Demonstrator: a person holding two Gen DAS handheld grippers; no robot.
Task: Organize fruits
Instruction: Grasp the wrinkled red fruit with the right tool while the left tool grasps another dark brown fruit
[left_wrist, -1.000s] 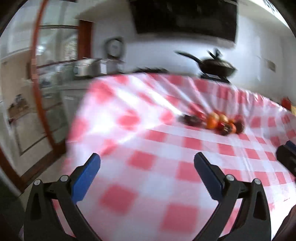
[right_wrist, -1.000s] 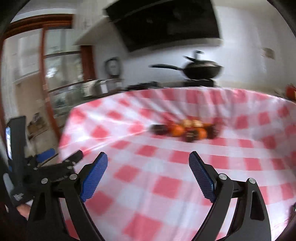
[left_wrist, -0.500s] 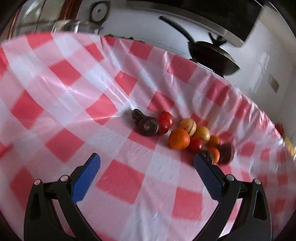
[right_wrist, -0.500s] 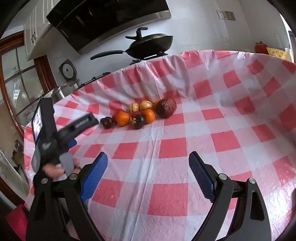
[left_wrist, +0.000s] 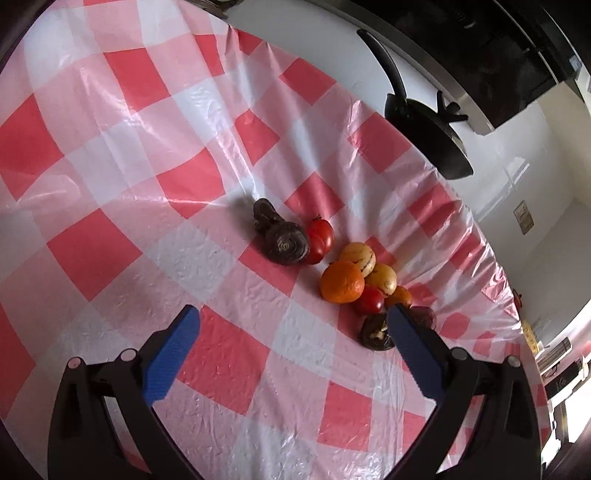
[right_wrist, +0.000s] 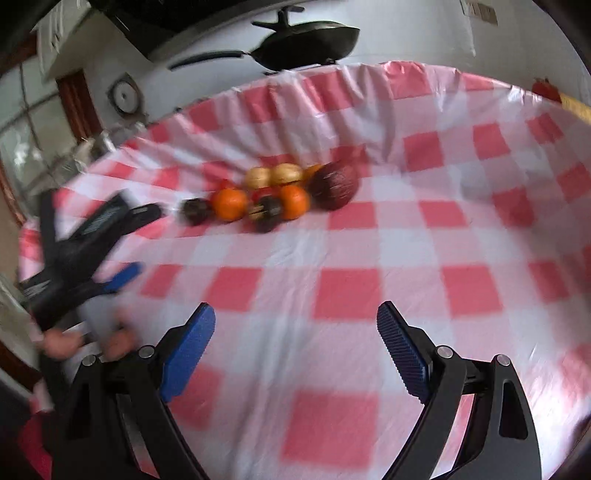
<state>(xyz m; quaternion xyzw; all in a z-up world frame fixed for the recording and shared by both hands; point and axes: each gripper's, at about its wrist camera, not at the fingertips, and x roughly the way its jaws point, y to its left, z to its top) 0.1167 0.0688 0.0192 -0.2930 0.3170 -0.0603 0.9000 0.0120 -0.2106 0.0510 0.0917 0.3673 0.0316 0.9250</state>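
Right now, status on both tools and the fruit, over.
Left tool open, empty, above the cloth near the fruit. Right tool open, empty, farther back. Fruit bunched mid-table, untouched. Nothing in the way.

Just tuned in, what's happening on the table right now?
Nothing is picked up yet. Both the left gripper and the right gripper are open and empty over the checked tablecloth. The fruits sit clustered together on the cloth, ahead of both grippers, with the left one nearer to them.

White wall (left_wrist: 517, 177); black wok (right_wrist: 310, 38); possibly a clock (right_wrist: 123, 96).
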